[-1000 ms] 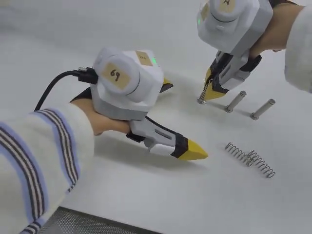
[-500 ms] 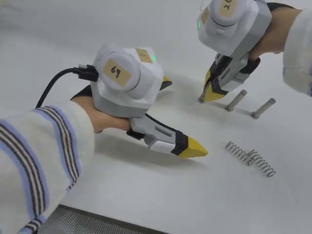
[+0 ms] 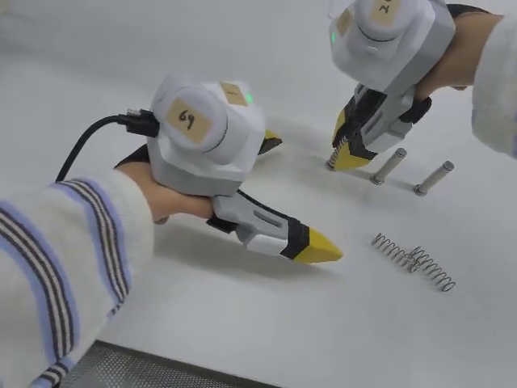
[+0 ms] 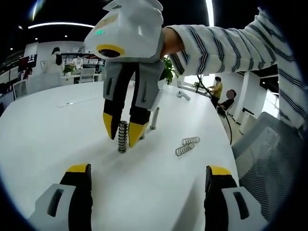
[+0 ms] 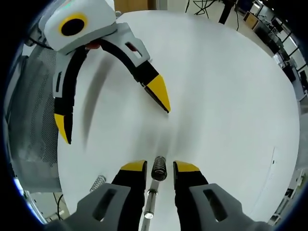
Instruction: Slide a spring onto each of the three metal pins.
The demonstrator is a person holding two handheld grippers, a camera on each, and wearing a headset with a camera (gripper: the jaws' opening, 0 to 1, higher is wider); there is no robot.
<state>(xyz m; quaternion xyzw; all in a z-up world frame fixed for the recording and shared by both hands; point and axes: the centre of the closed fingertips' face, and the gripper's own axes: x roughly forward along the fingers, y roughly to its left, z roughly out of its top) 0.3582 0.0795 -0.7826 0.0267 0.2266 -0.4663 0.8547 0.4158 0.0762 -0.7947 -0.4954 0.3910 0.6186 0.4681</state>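
Three metal pins stand upright on the white table. The leftmost pin (image 5: 149, 202) carries a spring (image 3: 334, 155) (image 4: 122, 136) (image 5: 159, 168), and my right gripper (image 3: 342, 155) (image 4: 123, 134) (image 5: 159, 167) points down over it, its jaws closed in on the spring from both sides. The other two pins (image 3: 389, 166) (image 3: 434, 178) are bare. Two loose springs (image 3: 414, 261) (image 4: 187, 146) lie tangled together on the table nearer me. My left gripper (image 3: 292, 194) (image 4: 149, 174) (image 5: 110, 110) rests low on the table left of the pins, open wide, with nothing between its jaws.
The white table (image 3: 266, 323) is a broad bare surface. A black cable (image 3: 89, 141) runs off the left gripper to the left. A grey mesh surface (image 3: 137, 370) lies below the table's near edge. Office desks and seated people (image 4: 219, 89) are far behind.
My right gripper has turned a little over the leftmost pin while staying on the spring. The left gripper and the loose springs have not moved.
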